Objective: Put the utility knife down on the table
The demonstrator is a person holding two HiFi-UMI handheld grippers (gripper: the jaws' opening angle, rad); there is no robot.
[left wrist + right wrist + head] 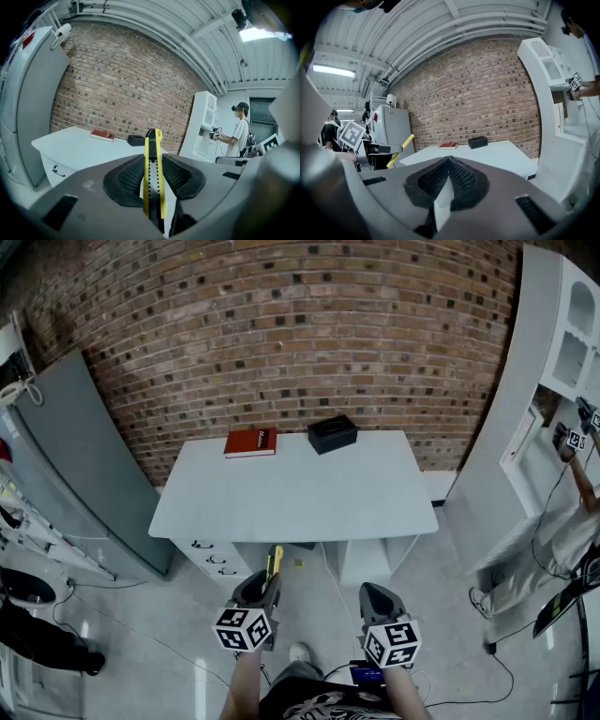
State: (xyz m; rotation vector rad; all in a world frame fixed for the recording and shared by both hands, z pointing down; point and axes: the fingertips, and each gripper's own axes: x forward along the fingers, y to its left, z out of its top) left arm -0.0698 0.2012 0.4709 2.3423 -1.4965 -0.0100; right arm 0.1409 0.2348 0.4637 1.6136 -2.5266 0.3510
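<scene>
left gripper (153,174) of mine is clamped on the yellow utility knife (153,168): the ribbed pads press its two flat sides, and the knife stands on edge, poking out past the jaw tips toward the brick wall. i hold it in the air on the near side of the white table (300,498), over the floor and short of the tabletop. my right gripper (448,163) hangs just to the right, jaws pressed together on nothing. along the table's far edge lie a red book (250,442) and, to its right, a black box (332,434), slightly apart.
</scene>
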